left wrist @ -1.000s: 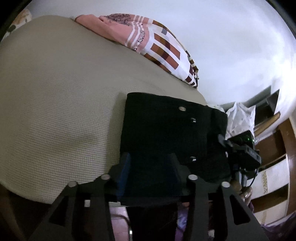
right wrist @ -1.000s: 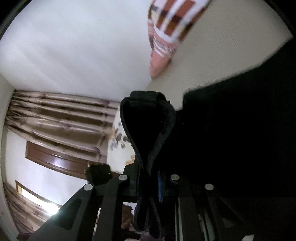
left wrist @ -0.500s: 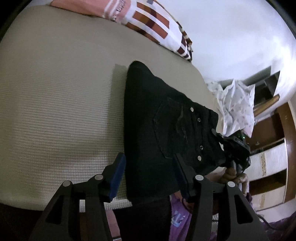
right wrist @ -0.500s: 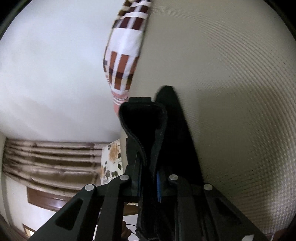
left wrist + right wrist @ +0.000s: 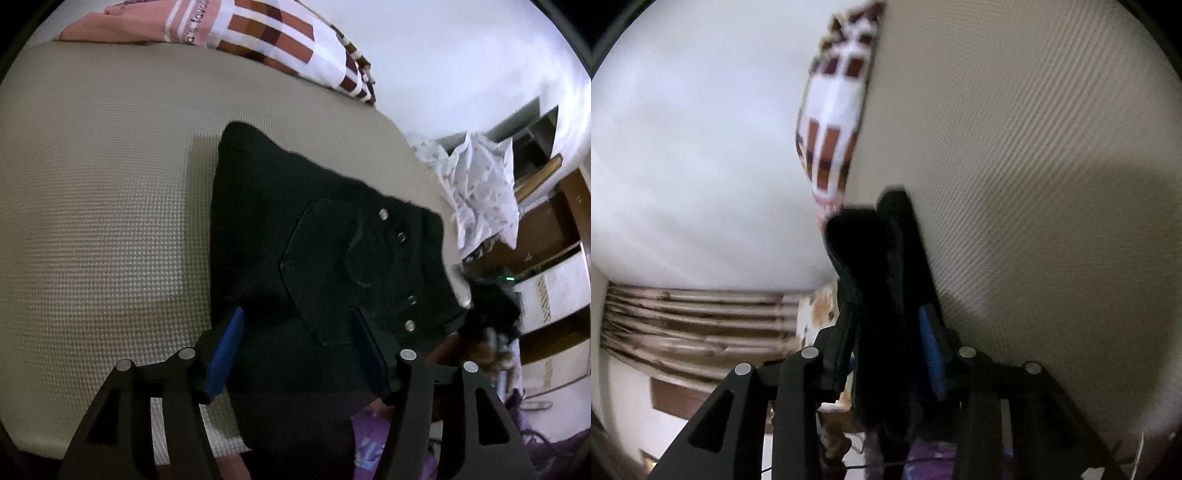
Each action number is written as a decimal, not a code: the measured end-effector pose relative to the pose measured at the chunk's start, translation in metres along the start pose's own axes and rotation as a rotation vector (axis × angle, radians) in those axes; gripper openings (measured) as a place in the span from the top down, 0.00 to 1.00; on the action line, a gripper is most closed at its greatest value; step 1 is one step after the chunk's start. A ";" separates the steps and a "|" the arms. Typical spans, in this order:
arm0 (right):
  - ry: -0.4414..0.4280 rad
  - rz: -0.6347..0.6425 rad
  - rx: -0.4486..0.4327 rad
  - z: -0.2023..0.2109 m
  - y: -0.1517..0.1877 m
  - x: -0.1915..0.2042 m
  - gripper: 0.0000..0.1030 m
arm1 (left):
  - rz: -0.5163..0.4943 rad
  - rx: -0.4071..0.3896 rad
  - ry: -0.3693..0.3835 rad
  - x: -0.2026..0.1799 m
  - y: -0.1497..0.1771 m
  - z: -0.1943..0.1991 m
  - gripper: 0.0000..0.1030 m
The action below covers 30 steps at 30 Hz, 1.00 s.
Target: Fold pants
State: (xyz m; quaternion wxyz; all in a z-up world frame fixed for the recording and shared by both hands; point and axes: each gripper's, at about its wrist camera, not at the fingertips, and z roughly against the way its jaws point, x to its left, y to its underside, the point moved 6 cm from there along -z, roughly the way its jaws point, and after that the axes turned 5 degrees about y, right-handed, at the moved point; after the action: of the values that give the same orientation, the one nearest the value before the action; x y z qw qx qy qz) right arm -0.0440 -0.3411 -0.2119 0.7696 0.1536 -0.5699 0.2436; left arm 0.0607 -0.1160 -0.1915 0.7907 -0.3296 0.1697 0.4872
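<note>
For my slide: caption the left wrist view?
Open left gripper hovers over black pants on the beige mattress.

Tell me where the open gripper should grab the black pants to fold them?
Probably the near hem edge of the black pants, coming from the bed's near side. That edge lies right between the open left gripper fingers, flat enough to slide under. The right gripper is already shut on the waistband end, so pinching this edge too would let both lift evenly.
</note>
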 end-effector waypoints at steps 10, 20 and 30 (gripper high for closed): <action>-0.051 0.003 0.164 -0.005 0.070 0.025 0.57 | 0.031 -0.013 0.024 0.002 -0.001 0.003 0.40; 0.018 -0.040 0.103 -0.009 0.058 0.010 0.52 | 0.078 -0.025 0.066 0.004 0.002 0.011 0.37; 0.075 0.031 0.083 -0.020 0.071 0.033 0.86 | 0.108 -0.021 0.069 0.008 0.002 0.014 0.36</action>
State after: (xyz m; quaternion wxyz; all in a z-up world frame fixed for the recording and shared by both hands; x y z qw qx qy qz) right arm -0.0592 -0.2650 -0.1892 0.7794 0.1670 -0.5325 0.2846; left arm 0.0621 -0.1009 -0.1868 0.7534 -0.3449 0.2091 0.5193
